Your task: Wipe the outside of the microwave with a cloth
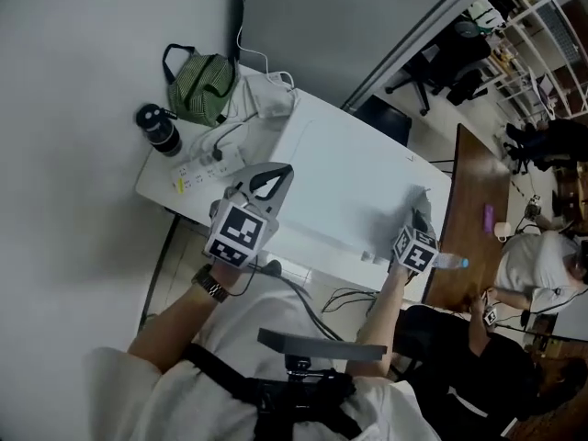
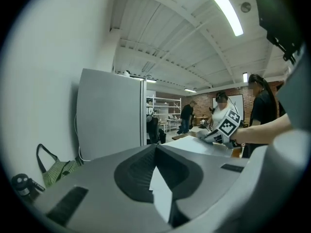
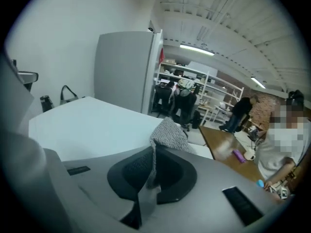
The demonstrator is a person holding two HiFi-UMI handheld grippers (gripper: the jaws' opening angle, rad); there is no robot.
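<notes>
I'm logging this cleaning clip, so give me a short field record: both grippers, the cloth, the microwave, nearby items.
left gripper: fingers together, empty, near the microwave's left end
right gripper: shut on grey knitted cloth
cloth position: above the microwave's top, right end; contact unclear
microwave: white box-shaped microwave, top bare
nearby: green striped bag, black bottle, white power strip, all left of the microwave

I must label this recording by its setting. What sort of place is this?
Most likely a shared office or lab workspace, not a home kitchen: storage shelves filled with items, a rolling office chair, and a long wooden desk beside which a person sits.
</notes>
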